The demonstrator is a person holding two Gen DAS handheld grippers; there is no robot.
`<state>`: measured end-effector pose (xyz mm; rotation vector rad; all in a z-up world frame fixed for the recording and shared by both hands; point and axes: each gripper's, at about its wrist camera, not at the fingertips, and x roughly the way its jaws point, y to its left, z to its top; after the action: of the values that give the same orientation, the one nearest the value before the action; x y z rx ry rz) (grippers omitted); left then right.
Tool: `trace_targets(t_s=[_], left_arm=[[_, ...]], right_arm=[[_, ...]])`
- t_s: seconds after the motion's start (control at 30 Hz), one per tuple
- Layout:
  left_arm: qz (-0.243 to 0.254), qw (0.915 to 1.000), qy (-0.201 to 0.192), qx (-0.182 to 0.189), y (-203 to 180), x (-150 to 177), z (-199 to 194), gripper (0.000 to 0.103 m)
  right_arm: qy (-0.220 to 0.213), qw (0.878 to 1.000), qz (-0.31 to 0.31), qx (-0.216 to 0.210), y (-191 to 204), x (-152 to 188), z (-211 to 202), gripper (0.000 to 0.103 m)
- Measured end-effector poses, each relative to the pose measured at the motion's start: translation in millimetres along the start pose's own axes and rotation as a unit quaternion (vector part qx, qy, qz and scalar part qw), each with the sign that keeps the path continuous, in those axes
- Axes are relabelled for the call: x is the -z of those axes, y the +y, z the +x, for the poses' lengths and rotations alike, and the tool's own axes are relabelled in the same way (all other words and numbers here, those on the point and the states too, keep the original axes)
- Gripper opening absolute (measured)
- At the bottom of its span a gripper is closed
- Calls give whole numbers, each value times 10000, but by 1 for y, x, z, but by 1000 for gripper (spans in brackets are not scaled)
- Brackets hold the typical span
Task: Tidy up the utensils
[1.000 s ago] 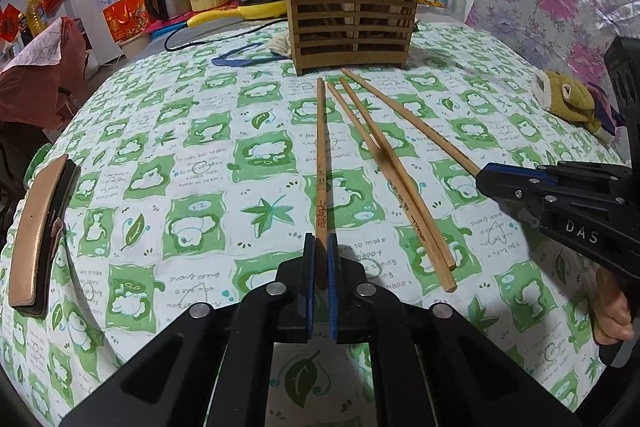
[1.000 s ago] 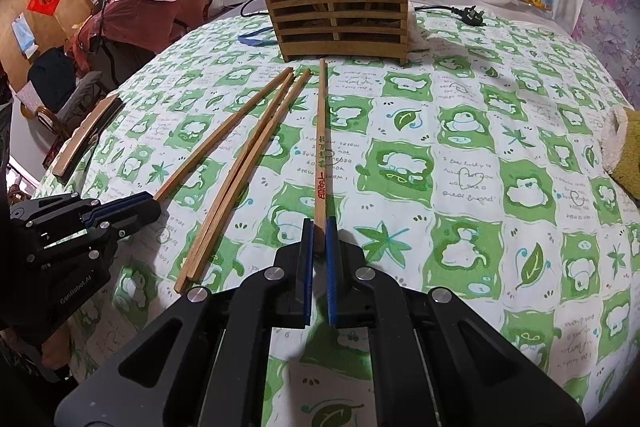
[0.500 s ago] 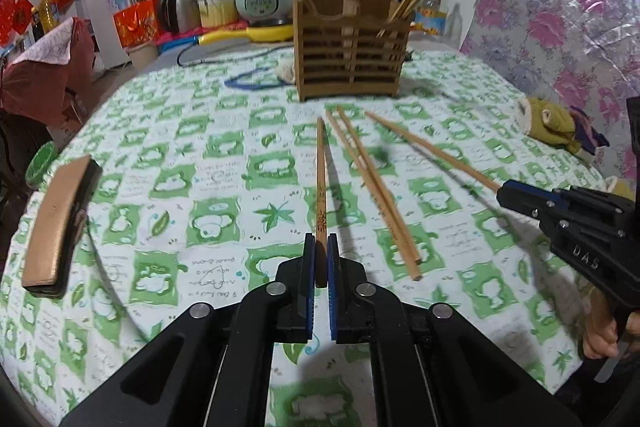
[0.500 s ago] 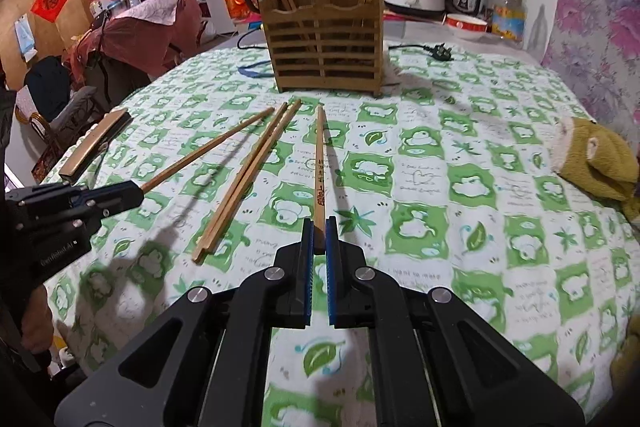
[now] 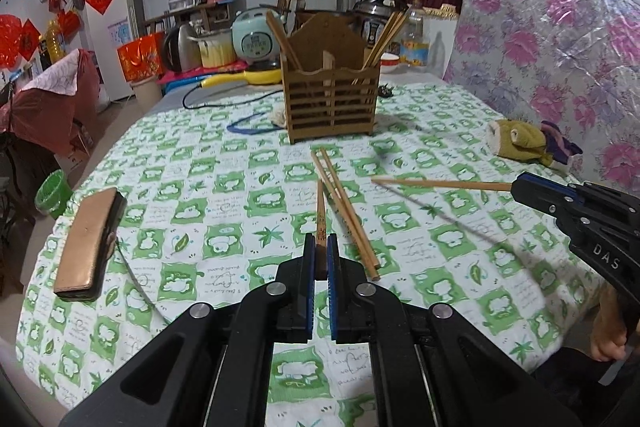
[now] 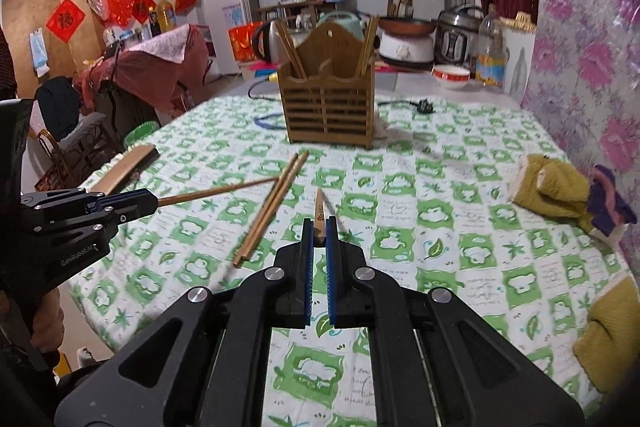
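Wooden and thin, each long brown chopstick is very light and stiff, so it will not bend, but it is smooth and could spin or slip out if held loosely. The best place to hold one is near its thick end, and that is where both are held.

The left claw (image 5: 319,259) is squeezed tight on the thick end of a brown chopstick with red writing (image 5: 320,211). That stick points ahead, up off the green and white leaf-print cloth surface (image 5: 192,211). The right claw (image 6: 319,243) is squeezed tight on the end of a plain brown chopstick (image 6: 319,211), also lifted in the air.

Two more plain wooden chopsticks (image 5: 344,211) lie side by side on the surface, touching each other, between the claws and the brown slatted wooden holder (image 5: 332,103). The holder stands upright at the far side, well apart from both claws, with more sticks leaning inside it.

I think each held stick should go tip first into the holder. The slots look narrow, so the long sticks need careful aiming.
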<state>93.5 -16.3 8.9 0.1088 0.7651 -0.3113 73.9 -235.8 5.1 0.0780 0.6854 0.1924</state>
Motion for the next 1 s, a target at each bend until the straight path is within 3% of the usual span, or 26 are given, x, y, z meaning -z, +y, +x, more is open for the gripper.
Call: trace_targets(t_s=[0.53, 1.0], left_arm=[[64, 9986, -516, -41, -10, -21, -48, 6], [243, 9977, -618, 129, -17, -69, -38, 6]], right_arm=[[-609, 9981, -93, 13, 9, -11, -53, 7], [-798, 9967, -103, -103, 4, -52, -50, 7]])
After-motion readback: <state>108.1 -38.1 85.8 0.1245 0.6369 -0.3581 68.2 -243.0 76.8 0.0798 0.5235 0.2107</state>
